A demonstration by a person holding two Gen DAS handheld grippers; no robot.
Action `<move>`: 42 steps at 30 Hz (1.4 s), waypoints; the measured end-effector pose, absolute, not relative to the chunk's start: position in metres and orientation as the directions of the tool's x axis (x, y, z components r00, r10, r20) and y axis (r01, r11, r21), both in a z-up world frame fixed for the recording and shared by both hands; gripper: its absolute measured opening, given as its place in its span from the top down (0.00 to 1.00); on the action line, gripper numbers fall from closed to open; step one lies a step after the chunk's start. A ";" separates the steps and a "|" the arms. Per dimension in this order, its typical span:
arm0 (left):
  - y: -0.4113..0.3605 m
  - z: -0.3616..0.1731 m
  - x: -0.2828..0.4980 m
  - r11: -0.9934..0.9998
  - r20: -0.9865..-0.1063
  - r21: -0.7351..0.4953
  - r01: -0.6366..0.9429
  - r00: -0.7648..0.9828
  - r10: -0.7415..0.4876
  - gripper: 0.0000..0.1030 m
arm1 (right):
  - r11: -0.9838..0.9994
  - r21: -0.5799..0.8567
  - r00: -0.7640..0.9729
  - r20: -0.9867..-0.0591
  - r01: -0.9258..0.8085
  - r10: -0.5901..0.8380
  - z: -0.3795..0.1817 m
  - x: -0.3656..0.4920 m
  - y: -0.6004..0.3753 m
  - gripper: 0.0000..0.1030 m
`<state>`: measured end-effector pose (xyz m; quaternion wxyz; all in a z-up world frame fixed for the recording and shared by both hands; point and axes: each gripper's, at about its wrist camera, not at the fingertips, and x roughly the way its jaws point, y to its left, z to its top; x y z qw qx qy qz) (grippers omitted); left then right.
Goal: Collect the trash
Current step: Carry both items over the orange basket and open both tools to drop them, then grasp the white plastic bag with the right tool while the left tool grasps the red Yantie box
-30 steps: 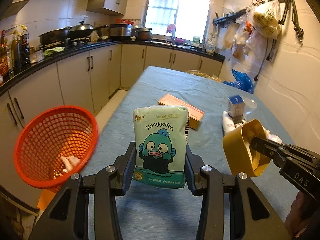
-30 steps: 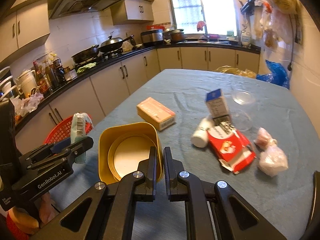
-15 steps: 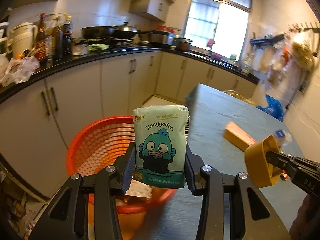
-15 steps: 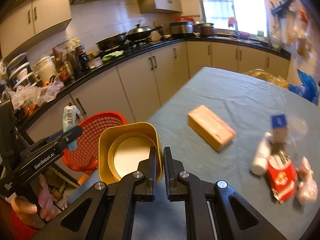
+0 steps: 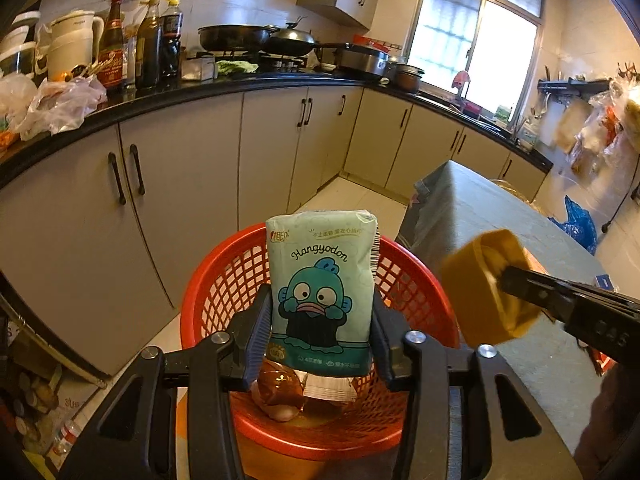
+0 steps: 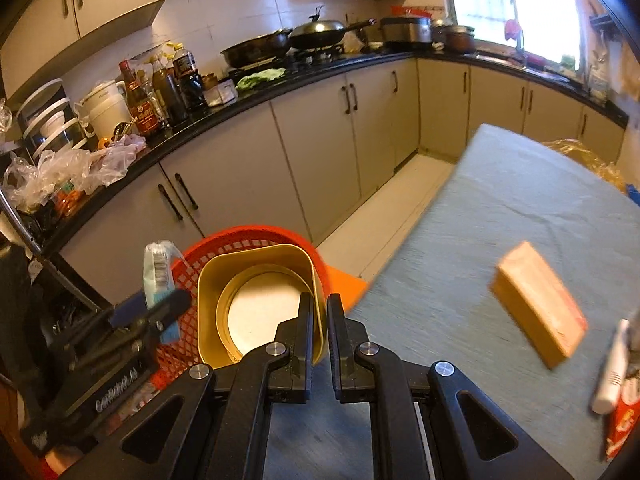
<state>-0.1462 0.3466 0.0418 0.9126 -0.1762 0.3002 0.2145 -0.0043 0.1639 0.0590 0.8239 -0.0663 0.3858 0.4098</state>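
Now that both hands have swung off the table [image 6: 520, 208], the left gripper [image 5: 322, 324] hangs over the red basket [image 5: 224, 280], jaws opening around the tissue pack [image 5: 322, 292], still upright between the pads. Beside it the right gripper [image 6: 318, 328] pinches the yellow tub's [image 6: 256, 276] wall; 2 drops look imminent.
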 end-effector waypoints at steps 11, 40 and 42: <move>0.342 0.046 -0.151 0.839 -0.611 -0.199 -0.507 0.734 0.298 0.31 | 0.667 0.229 0.388 -0.663 -0.709 0.640 0.055 -0.003 0.135 0.74; 0.070 0.026 -0.065 0.999 -0.668 -0.044 -0.003 0.744 -0.027 0.28 | 0.903 0.418 0.644 -0.666 -0.097 0.377 0.020 0.065 -0.229 0.51; 0.070 0.025 -0.064 0.999 -0.679 -0.041 -0.001 0.733 -0.027 0.28 | 0.908 0.403 0.626 -0.681 -0.112 0.379 0.017 0.068 -0.224 0.51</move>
